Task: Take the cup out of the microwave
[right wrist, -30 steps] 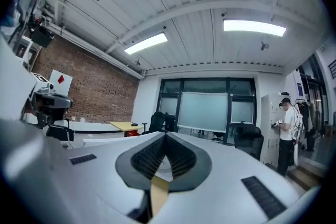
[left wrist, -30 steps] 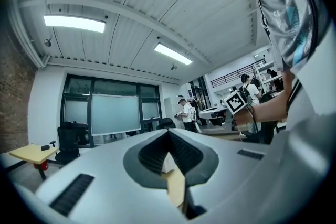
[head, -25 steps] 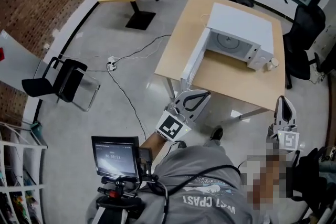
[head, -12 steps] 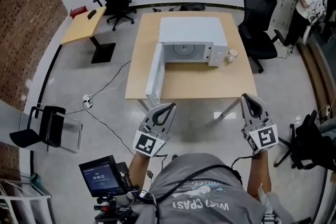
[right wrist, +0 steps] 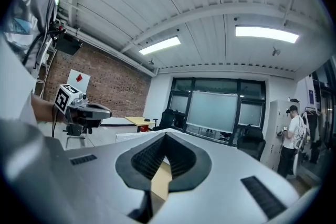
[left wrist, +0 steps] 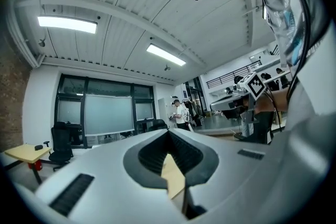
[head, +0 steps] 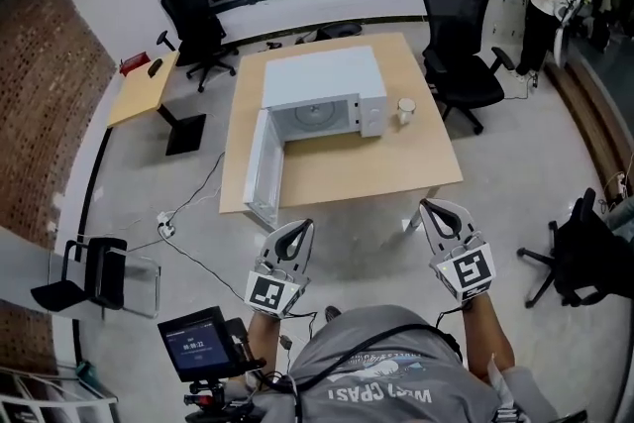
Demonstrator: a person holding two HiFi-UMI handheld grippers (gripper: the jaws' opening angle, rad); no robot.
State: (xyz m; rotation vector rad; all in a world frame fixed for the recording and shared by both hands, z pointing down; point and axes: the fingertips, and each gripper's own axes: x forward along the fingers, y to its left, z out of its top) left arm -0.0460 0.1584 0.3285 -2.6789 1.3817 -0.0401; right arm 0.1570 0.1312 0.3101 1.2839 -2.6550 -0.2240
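A white microwave (head: 325,80) stands on a wooden table (head: 396,163) with its door (head: 260,167) swung open to the left. Its cavity shows only the turntable. A pale cup (head: 406,110) stands on the table just right of the microwave, outside it. My left gripper (head: 304,226) and right gripper (head: 428,205) hover over the floor short of the table's near edge, well away from the cup. Both point level at the table, jaws closed tip to tip with nothing between them. The left gripper view (left wrist: 169,131) and right gripper view (right wrist: 166,134) show only a sliver of tabletop between the pads.
Black office chairs (head: 461,54) stand right of and behind the table. A small side table (head: 139,86) is at the far left, and a cable (head: 198,203) runs over the floor. A person (head: 543,0) stands at the far right wall. A screen (head: 196,343) is beside my left arm.
The table has swung from the upper right to straight ahead and sits farther off. Both grippers now point at it side by side, still shut.
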